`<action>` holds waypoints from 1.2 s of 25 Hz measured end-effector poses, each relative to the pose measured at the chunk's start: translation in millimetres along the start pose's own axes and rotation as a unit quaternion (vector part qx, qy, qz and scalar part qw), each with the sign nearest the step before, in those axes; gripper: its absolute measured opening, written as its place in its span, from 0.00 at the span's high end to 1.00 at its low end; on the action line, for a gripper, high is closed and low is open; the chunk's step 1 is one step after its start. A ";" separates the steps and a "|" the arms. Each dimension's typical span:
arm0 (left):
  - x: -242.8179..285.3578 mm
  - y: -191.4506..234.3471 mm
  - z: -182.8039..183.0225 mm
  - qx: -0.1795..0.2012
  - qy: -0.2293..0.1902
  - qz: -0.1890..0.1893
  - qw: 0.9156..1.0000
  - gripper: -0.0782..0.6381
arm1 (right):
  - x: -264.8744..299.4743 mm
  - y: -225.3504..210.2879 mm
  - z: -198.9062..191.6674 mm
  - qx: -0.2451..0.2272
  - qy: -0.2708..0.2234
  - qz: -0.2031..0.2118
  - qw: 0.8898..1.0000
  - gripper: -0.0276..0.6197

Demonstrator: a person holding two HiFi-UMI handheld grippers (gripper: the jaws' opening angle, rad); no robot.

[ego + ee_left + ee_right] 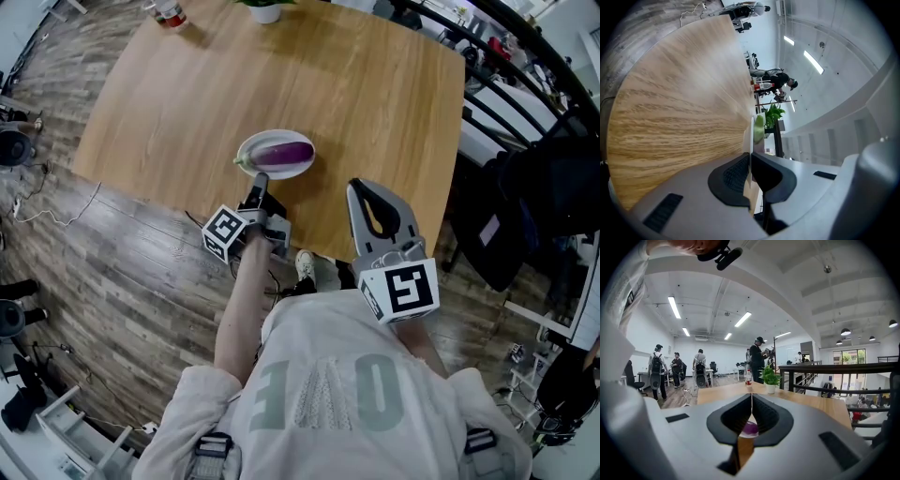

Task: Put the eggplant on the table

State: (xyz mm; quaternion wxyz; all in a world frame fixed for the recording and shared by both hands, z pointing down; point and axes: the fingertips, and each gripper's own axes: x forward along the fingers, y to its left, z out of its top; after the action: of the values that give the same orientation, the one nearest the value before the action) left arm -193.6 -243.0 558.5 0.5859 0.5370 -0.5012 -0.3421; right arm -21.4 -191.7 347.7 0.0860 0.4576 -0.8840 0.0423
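Observation:
A purple eggplant (284, 151) with a green stem end lies on a white plate (251, 148) near the front edge of the wooden table (281, 75). My left gripper (260, 179) is shut on the plate's near rim. In the left gripper view the thin white rim (748, 136) runs between the pads, and the eggplant's green stem (759, 127) shows past it. My right gripper (359, 190) hangs shut and empty to the right of the plate, over the table's edge. Through its shut jaws (751, 401) a bit of the eggplant (750, 428) shows.
A potted plant (265, 9) and a bottle (169, 13) stand at the table's far edge. A black railing (525, 66) runs along the right side. Several people stand far back in the room (677, 369). Cables lie on the floor at the left (37, 211).

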 end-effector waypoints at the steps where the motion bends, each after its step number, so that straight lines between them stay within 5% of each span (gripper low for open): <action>1: 0.5 1.5 0.7 -0.001 -0.002 0.002 1.000 0.87 | 0.1 0.4 -0.1 0.001 0.000 0.002 1.000 0.93; 30: 15.2 33.0 3.3 -0.037 -0.006 0.066 0.997 0.87 | -4.2 22.1 5.5 -0.023 0.000 0.020 1.000 0.93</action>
State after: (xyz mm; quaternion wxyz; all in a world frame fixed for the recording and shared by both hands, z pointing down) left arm -197.3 -251.9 593.6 0.6237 0.4784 -0.5265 -0.3240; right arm -37.6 -176.4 341.6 0.0954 0.4374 -0.8939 0.0233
